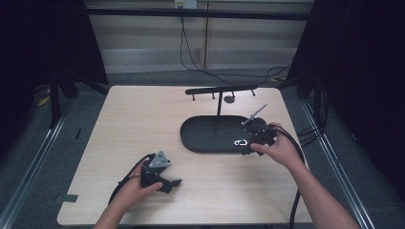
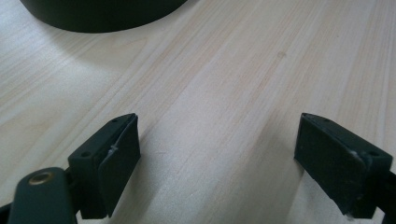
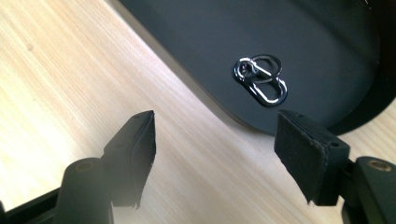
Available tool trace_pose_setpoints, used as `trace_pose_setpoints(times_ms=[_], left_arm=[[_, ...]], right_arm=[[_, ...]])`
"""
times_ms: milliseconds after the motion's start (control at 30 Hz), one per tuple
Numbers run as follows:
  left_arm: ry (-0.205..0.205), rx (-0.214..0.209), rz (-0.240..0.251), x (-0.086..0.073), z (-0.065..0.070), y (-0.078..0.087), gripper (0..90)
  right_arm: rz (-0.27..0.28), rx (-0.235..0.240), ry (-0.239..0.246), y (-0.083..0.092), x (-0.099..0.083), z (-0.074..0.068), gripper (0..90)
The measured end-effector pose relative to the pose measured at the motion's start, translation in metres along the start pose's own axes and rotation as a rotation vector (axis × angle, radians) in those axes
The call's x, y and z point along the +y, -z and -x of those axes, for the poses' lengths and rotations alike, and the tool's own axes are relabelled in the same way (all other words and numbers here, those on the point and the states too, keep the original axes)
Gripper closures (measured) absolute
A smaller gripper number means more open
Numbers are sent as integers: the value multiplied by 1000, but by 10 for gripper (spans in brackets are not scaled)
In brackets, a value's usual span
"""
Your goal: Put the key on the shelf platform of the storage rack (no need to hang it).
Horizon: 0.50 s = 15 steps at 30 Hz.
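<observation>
- Right gripper (image 1: pixel 248 143) held at the near right rim of the black oval tray (image 1: pixel 200 138), jaws spread wide, nothing between them.
- In the right gripper view, both black pads apart over bare wood, the tray's edge just ahead of them.
- Small silver carabiner clip (image 3: pixel 261 79) with a ring lying flat on the tray's floor (image 3: pixel 327 46), near the rim, just beyond the right gripper (image 3: pixel 215 140) and not touched by it.
- Same clip (image 1: pixel 240 141) seen from the high view as a pale glint at the tray's near right side, just beside the gripper's tips.
- Left gripper (image 1: pixel 174 183) resting low on the wooden table (image 1: pixel 133 119), well apart from the tray, toward the near left.
- In the left gripper view, left gripper (image 2: pixel 217 154) jaws wide apart, empty, bare tabletop between the pads; dark curve of the tray (image 2: pixel 102 14) at the top edge.
- Grey three-cornered plate (image 1: pixel 159 160) sitting on top of the left gripper.
- Black stand (image 1: pixel 219 90) with a horizontal bar and short pegs rising from the tray's far side.
- Cables trailing from each gripper back toward the person's forearms.
</observation>
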State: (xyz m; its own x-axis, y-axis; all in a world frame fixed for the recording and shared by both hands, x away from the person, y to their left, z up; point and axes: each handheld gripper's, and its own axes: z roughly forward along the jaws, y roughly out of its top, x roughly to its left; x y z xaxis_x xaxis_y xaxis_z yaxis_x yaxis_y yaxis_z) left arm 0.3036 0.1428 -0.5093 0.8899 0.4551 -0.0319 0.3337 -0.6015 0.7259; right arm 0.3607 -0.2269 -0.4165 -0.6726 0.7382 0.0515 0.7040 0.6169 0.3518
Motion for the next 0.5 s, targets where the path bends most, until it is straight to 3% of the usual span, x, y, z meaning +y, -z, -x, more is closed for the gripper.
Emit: trace_pose_setpoints(times_ms=[500], left_arm=[[0, 1, 0, 0, 0, 0, 138]], right_arm=[[6, -5, 0, 8, -20, -2, 295]])
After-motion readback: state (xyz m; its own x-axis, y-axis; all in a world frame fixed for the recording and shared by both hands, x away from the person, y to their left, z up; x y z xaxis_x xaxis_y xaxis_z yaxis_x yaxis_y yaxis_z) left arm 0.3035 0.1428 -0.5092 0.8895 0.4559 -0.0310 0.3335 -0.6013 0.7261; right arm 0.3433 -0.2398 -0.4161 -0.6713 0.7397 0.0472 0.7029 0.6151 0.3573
